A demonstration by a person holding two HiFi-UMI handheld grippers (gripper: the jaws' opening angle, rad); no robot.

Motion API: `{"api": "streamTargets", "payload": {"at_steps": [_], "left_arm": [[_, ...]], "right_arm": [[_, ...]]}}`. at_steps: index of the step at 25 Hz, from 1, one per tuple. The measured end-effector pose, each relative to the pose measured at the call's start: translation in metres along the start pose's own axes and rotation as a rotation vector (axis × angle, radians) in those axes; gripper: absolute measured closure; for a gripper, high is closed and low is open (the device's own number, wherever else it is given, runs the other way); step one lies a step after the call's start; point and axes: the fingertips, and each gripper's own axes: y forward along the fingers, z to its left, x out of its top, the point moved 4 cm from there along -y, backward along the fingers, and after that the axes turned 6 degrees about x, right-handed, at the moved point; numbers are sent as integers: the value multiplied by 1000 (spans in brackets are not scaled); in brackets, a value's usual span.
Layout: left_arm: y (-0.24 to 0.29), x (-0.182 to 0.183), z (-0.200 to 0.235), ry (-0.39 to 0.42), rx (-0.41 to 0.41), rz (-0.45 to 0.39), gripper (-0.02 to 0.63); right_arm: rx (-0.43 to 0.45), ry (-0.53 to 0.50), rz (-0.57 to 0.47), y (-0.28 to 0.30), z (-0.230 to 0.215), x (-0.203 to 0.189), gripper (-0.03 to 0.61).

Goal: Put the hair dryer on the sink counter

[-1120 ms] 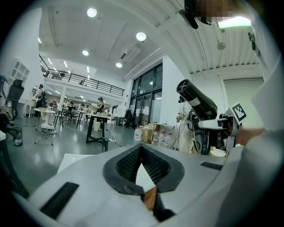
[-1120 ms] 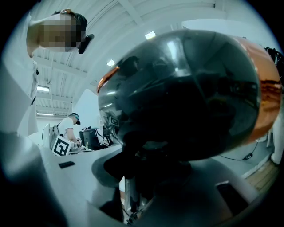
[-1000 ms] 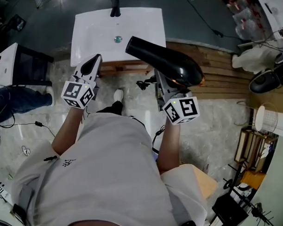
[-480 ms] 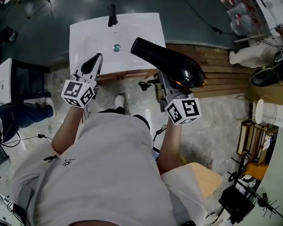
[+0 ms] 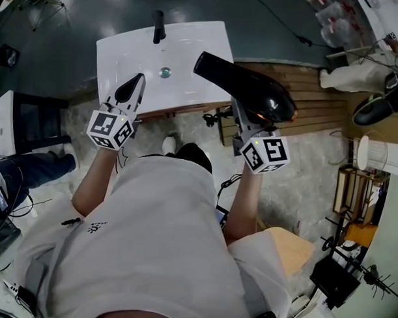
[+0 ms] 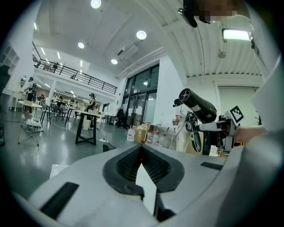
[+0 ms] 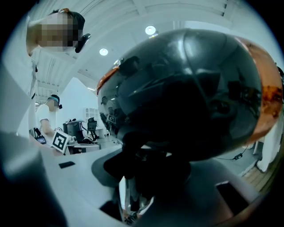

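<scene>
The black hair dryer [image 5: 247, 91] with an orange-tinted rear is held up in my right gripper [image 5: 243, 119], which is shut on its handle; the nozzle points up-left over the right part of the white sink counter [image 5: 196, 41]. In the right gripper view the dryer's body [image 7: 186, 97] fills the frame above the jaws [image 7: 133, 177]. My left gripper [image 5: 135, 83] is shut and empty, its tip over the sink's front edge, near the drain [image 5: 165, 72]. In the left gripper view its closed jaws [image 6: 142, 148] point level, and the dryer [image 6: 197, 104] shows at the right.
A black faucet [image 5: 158, 24] stands at the sink's back edge. A wooden slatted platform [image 5: 318, 94] lies right of the sink. A white table [image 5: 2, 112] and another person's leg [image 5: 29, 165] are at the left. A wooden rack [image 5: 354, 199] and cables sit at the right.
Both grippers have advanced toward the sink as the person stepped forward. The left tip now reaches over the sink's front edge, and the dryer has shifted a little to the right.
</scene>
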Motion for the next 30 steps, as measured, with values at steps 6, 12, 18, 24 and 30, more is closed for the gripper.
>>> {"api": "streamTargets", "payload": {"at_steps": [6, 12, 18, 24, 30], "left_arm": [[3, -1, 0, -7, 6, 2, 612], [10, -2, -2, -9, 30, 12, 612], [20, -2, -3, -9, 62, 20, 612], [39, 1, -2, -11, 89, 23, 612], [57, -2, 2, -14, 106, 34, 612]], "right_arm": [[30, -28, 30, 9, -11, -3, 428], [53, -26, 43, 18, -29, -7, 428], [88, -13, 52, 31, -44, -9, 428], [131, -16, 82, 48, -60, -12, 428], [166, -32, 124, 67, -81, -19, 428]]}}
